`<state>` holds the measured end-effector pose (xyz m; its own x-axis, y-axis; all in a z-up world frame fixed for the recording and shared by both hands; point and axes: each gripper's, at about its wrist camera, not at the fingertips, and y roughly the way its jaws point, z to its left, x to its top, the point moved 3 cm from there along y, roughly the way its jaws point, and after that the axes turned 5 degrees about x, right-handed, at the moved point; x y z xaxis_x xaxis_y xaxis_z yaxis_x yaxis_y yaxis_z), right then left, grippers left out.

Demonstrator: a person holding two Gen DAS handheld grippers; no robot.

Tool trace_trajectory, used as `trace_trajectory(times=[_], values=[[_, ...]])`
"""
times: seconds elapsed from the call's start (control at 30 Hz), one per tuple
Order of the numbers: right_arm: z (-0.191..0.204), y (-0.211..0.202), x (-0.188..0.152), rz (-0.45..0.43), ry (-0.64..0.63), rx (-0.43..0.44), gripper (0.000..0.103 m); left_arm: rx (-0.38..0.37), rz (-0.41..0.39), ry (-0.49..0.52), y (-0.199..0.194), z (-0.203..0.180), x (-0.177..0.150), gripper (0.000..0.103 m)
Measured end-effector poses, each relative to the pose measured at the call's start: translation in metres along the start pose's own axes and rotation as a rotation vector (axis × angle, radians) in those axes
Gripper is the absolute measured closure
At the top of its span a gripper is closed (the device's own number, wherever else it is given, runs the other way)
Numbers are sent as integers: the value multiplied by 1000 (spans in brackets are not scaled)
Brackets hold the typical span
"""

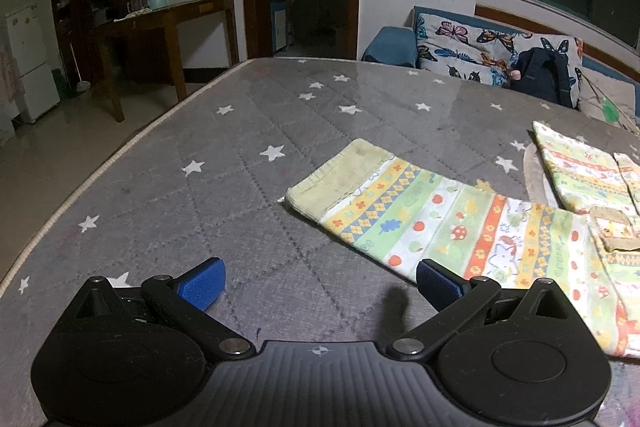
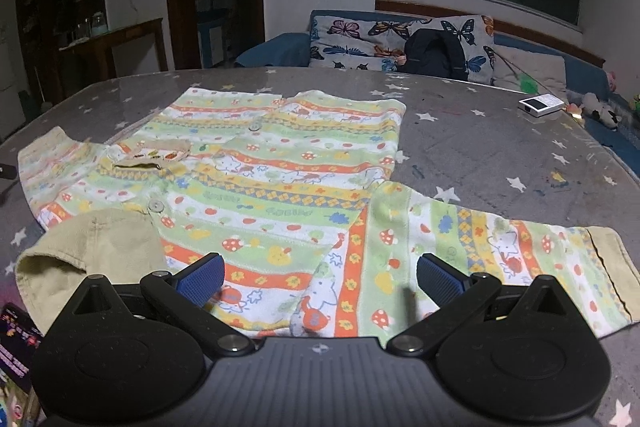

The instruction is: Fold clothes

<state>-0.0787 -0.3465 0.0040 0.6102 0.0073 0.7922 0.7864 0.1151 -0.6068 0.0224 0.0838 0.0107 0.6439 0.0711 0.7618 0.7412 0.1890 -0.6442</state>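
Observation:
A child's striped, cartoon-printed shirt [image 2: 280, 163] lies spread flat on the grey star-patterned table [image 2: 480, 147]. Its right sleeve [image 2: 500, 251] stretches out to the right, and its beige hood [image 2: 92, 251] lies at the near left. My right gripper [image 2: 318, 277] is open and empty, hovering just above the shirt's near edge. In the left wrist view the shirt's left sleeve [image 1: 400, 215] with its yellowish cuff [image 1: 340, 179] stretches toward the table's middle. My left gripper [image 1: 320, 285] is open and empty, over bare table just in front of that sleeve.
A small white device [image 2: 540, 105] sits at the table's far right. A sofa with a butterfly cushion [image 2: 400, 39] and a dark backpack [image 2: 434, 57] stands behind the table. The table's left edge [image 1: 100, 167] drops to the floor, with a wooden side table [image 1: 168, 23] beyond it.

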Motion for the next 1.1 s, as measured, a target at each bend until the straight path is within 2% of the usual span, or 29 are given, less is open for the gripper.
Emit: trace_trajectory(times=[0.4, 0.6, 0.83, 1.1], values=[[-17, -18, -9, -19, 62, -44, 0, -53, -8, 16, -26, -23, 4, 0], [-29, -29, -12, -36, 98, -73, 0, -74, -16, 57, -33, -42, 3, 0], [-54, -41, -19, -49, 164, -127, 1, -123, -28, 79, -38, -60, 7, 0], [-96, -59, -23, -79, 257, -203, 8, -162, -39, 121, -40, -81, 10, 0]])
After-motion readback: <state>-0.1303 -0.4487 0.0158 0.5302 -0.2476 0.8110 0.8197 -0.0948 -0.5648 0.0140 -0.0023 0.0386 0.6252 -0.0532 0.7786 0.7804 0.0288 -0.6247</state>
